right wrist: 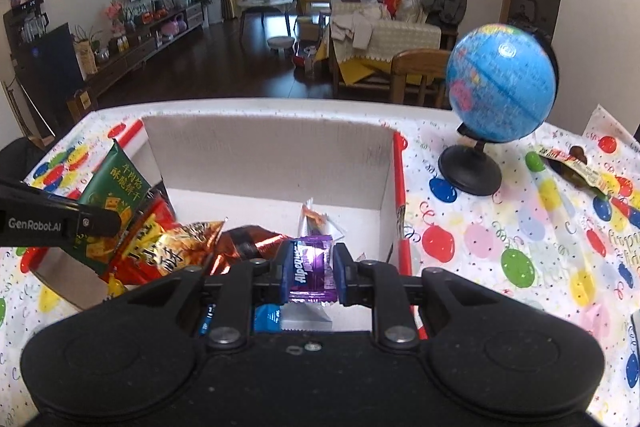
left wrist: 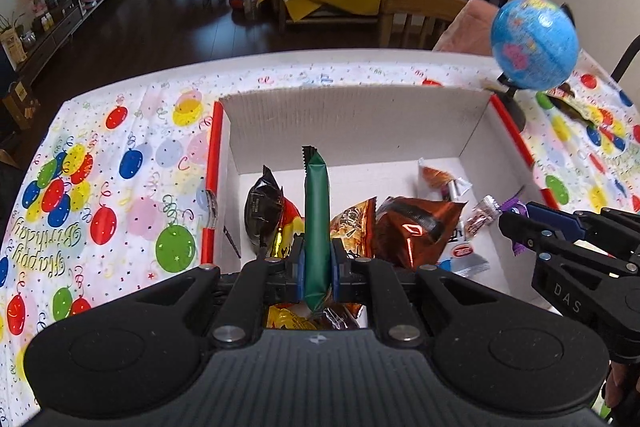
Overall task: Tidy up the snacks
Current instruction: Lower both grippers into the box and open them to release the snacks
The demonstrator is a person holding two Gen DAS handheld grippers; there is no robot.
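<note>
A white cardboard box with red edges stands on the balloon tablecloth and holds several snack packets. My left gripper is shut on a green snack packet, held upright over the box's near left part. My right gripper is shut on a purple Alpenliebe candy over the box's near right part. In the left wrist view the right gripper shows at the right with the purple candy. In the right wrist view the left gripper holds the green packet at the left.
A blue globe on a black stand sits right of the box. A dark snack packet lies on the cloth at the far right. Orange, brown and black packets fill the box. A wooden chair stands beyond the table.
</note>
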